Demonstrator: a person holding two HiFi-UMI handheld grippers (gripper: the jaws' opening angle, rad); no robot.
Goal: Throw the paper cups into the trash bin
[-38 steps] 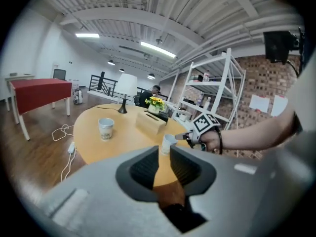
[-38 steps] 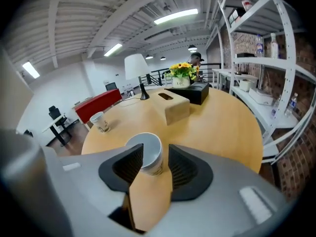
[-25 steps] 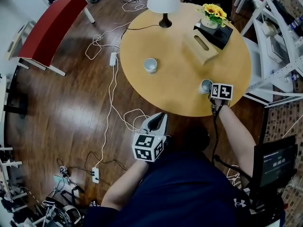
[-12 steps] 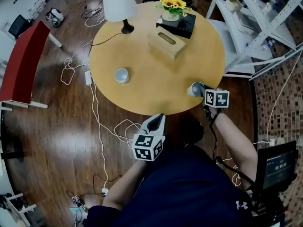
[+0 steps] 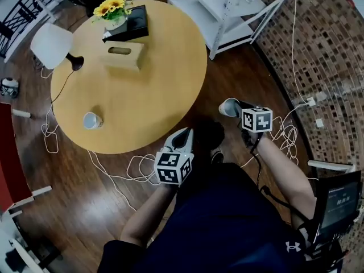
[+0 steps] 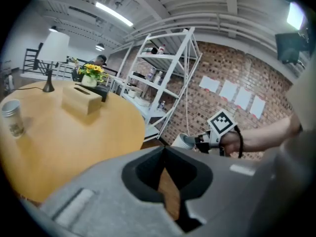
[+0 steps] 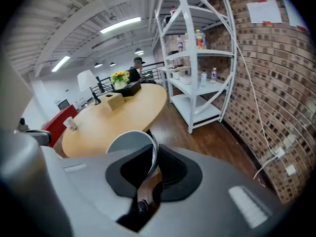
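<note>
Right gripper view shows the right claw pinching the rim of a white paper cup above the wood floor, off the round surface. The left claw is clenched and empty. A second cup standing on the surface bears print too small to read.

1. A white paper cup is seen pinched by its thin wall between the jaws of the right claw.
2. Beyond it, a round wooden surface is shown. It carries a second paper cup, a wooden tissue box, potted sunflowers and a white lamp.
3. A white metal shelf rack with bottles is seen on the wooden floor, beside a brick wall.
</note>
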